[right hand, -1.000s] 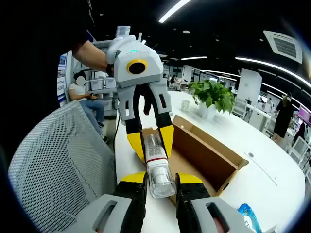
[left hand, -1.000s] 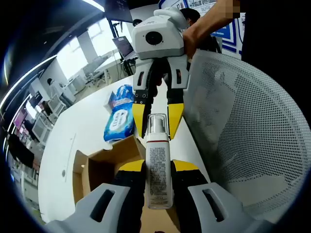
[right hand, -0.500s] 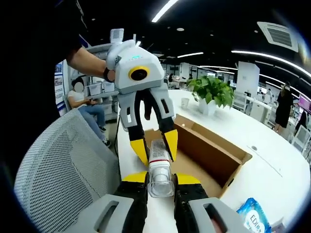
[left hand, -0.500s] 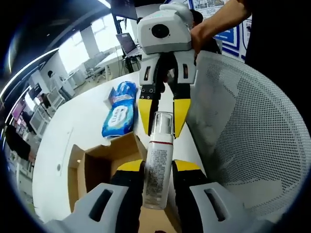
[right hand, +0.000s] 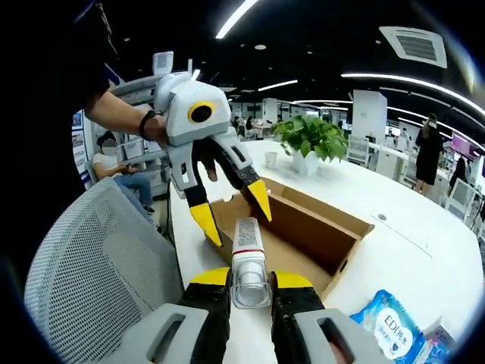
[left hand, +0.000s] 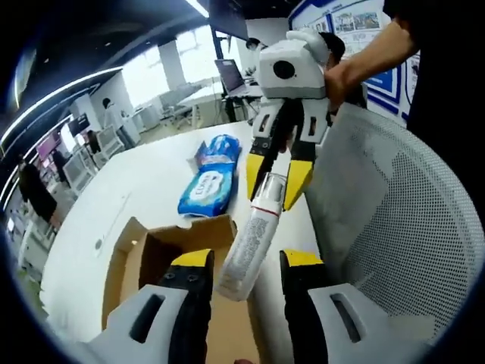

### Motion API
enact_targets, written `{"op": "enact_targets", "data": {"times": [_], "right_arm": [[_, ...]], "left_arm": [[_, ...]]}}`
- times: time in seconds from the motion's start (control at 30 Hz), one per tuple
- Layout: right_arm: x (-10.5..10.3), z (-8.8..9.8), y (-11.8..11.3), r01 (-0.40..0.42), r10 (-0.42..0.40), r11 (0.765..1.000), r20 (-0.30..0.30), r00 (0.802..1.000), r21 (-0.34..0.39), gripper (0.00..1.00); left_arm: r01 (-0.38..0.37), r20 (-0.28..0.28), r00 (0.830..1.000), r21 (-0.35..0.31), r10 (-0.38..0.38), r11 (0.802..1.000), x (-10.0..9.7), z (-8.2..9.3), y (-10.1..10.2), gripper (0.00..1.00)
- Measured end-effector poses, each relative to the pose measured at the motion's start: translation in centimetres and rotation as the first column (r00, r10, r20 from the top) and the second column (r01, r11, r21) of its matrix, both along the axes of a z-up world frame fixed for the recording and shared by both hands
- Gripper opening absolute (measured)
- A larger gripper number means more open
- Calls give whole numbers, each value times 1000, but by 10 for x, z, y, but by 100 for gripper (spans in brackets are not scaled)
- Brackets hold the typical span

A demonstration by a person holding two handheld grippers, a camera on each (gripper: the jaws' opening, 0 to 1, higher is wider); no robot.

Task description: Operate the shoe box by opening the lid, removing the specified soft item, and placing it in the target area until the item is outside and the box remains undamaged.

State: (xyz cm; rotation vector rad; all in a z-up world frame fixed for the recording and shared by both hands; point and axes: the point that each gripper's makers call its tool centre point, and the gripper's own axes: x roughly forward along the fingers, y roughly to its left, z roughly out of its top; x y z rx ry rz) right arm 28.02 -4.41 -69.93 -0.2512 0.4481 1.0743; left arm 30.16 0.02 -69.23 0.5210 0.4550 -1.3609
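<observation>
With the brown cardboard shoe box (right hand: pixel 303 227) lying open, the right gripper (right hand: pixel 250 284) is clamping the white pump bottle (right hand: pixel 248 254) above it, the left gripper (right hand: pixel 227 212) hanging released, placement pending.

Blue wipes pack (right hand: pixel 389 324): "ED" legible (rest cut off); bottle (left hand: pixel 248 248) label print too small.

A white counter (right hand: pixel 394 250) carries an open brown cardboard box (right hand: pixel 303 227) (flaps up) and, just beside it, a blue wipes pack (left hand: pixel 210 176) — lying flat — while a potted green plant (right hand: pixel 307 140) and a small cup (right hand: pixel 270 158) stand farther along.
</observation>
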Motion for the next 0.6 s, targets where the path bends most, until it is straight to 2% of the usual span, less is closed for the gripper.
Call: {"op": "enact_targets", "data": {"times": [0.07, 0.17, 0.23, 0.33, 0.43, 0.5, 0.53, 0.6], "right_arm": [[2, 1, -6, 16, -16, 1000, -2, 1000, 5, 15], [5, 1, -15, 39, -39, 999, -5, 999, 5, 15], [6, 0, -20, 45, -45, 999, -6, 999, -1, 15], [9, -1, -30, 69, -69, 997, -1, 998, -19, 15], [12, 0, -39, 95, -95, 995, -9, 995, -8, 15], [15, 1, -46, 116, -116, 993, -20, 993, 1, 15], [16, 1, -49, 126, -126, 992, -28, 992, 8, 15], [17, 2, -54, 139, -138, 990, -43, 990, 18, 15]], "left_arm": [[-52, -16, 999, -42, 51, 998, 4, 5, 0, 42], [-113, -21, 993, -69, 112, 991, 10, 7, 3, 41], [-138, -17, 990, -67, 138, 988, 13, 6, 6, 42], [-180, -47, 983, -81, 177, 980, 16, 3, 10, 47], [-225, -48, 974, -84, 221, 971, 20, 0, 17, 47], [-268, -61, 963, -91, 263, 959, 23, -1, 21, 46], [-280, -86, 958, -93, 272, 956, 22, -3, 22, 46], [-287, -98, 955, -83, 279, 954, 21, -10, 26, 47]]}}
